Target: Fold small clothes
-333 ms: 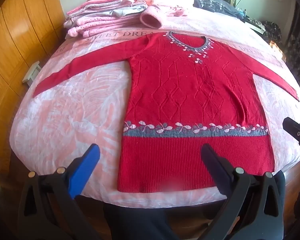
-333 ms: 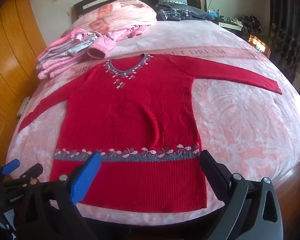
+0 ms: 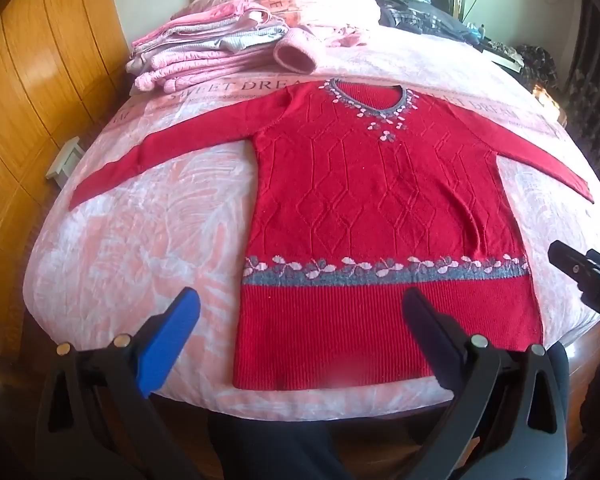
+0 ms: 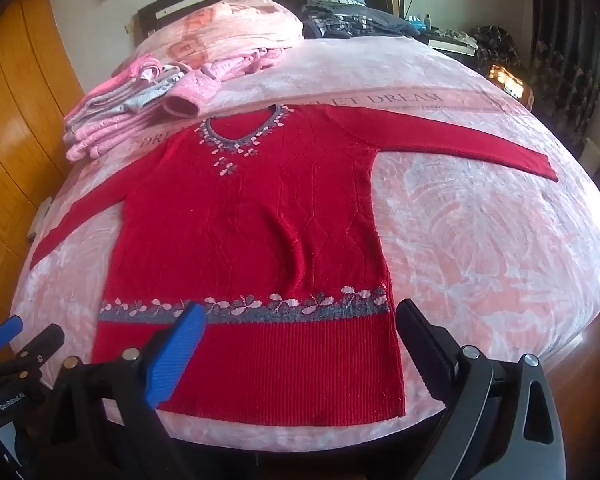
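Observation:
A red knitted sweater [image 3: 380, 200] [image 4: 252, 220] lies flat and front up on the bed. Both sleeves are spread out sideways. It has a grey neckline and a grey band with pale flowers above the ribbed hem. My left gripper [image 3: 300, 300] hovers open over the hem's left half, holding nothing. My right gripper [image 4: 300, 308] hovers open over the hem's right half, also holding nothing. Each gripper shows at the edge of the other's view: the right gripper [image 3: 580, 268] and the left gripper [image 4: 12, 332].
The bed has a pink and white cover [image 3: 120, 260] [image 4: 480, 240]. A stack of folded pink and grey clothes [image 3: 204, 56] [image 4: 120, 112] sits at the far left near the pillows. Dark clothes [image 4: 352, 24] lie by the headboard. Wooden wardrobe doors [image 3: 40, 100] stand on the left. A person's dark trouser legs [image 3: 268, 448] are at the bed's near edge.
The left wrist view has tipped up a little, showing more of the headboard. Both grippers stay open and the sweater has not moved.

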`<state>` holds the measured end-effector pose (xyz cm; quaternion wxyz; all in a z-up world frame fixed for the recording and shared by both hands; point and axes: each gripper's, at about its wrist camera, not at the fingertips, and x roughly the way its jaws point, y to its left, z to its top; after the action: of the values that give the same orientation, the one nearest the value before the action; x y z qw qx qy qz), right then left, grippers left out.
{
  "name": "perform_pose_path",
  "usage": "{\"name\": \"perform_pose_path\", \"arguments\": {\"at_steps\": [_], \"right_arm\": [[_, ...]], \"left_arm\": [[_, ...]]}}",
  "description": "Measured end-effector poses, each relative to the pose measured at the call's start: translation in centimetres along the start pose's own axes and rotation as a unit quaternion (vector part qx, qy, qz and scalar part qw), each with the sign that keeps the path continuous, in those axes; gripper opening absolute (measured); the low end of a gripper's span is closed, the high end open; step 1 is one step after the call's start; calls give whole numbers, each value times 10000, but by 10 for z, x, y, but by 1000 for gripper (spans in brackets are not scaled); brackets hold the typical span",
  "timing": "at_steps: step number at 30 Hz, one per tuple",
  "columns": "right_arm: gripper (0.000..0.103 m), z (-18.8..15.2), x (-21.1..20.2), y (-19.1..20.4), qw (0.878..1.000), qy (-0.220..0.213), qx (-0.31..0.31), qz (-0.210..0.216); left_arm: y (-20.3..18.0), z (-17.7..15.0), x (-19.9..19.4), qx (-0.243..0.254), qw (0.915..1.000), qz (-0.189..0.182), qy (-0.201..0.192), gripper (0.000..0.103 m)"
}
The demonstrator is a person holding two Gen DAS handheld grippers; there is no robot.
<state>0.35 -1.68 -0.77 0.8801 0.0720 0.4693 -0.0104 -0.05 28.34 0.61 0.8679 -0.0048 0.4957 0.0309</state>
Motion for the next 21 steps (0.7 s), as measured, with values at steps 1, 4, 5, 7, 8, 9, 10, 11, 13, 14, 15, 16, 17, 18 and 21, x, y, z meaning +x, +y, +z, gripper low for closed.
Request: {"name": "perform_pose_path", "arguments": {"at_steps": [1,4,5,7,8,9,10,11,13,14,15,16,17,18,21], "right_arm": [[96,0,0,0,10000,1,0,-12],[96,0,1,1,10000,-12,-24,-61],[96,0,1,2,10000,-5,-31,-60],[97,0,2,2,10000,12,-38,-53],[97,-1,3,0,10000,13,-32,-30],[97,0,3,0,10000,14,-25,-19],[97,-1,4,0,10000,10,-28,-16],[97,-1,4,0,10000,1,-40,-18],[97,-1,4,-1,10000,-5,-29,4],[97,-1,4,-1,10000,-9,-25,16],[97,-1,4,-1,10000,-10,-21,30],[97,-1,4,-1,10000,-10,-24,33],[97,-1,4,-1,10000,-14,-30,27],[97,-1,5,-1,10000,-15,-33,17],[97,0,6,-1,10000,-3,-30,14]], "left_arm": [[4,0,-1,-43,10000,-44,-18,100],[6,1,-4,-61,10000,-38,-65,100],[6,2,-5,-64,9999,-39,-79,100],[6,2,-5,-70,9999,-47,-83,100],[6,3,-6,-68,9999,-45,-82,100],[5,2,-6,-61,9999,-41,-86,100],[5,3,-7,-57,9999,-42,-87,100],[6,3,-7,-55,9999,-46,-83,100],[5,3,-6,-68,9999,-61,-71,100],[5,3,-7,-70,9999,-64,-75,100],[4,3,-6,-67,9999,-61,-71,100],[4,3,-6,-69,9999,-60,-67,100],[5,3,-6,-74,9999,-62,-63,100],[4,3,-5,-73,9999,-67,-69,100],[4,3,-5,-64,9999,-50,-77,100]]}}
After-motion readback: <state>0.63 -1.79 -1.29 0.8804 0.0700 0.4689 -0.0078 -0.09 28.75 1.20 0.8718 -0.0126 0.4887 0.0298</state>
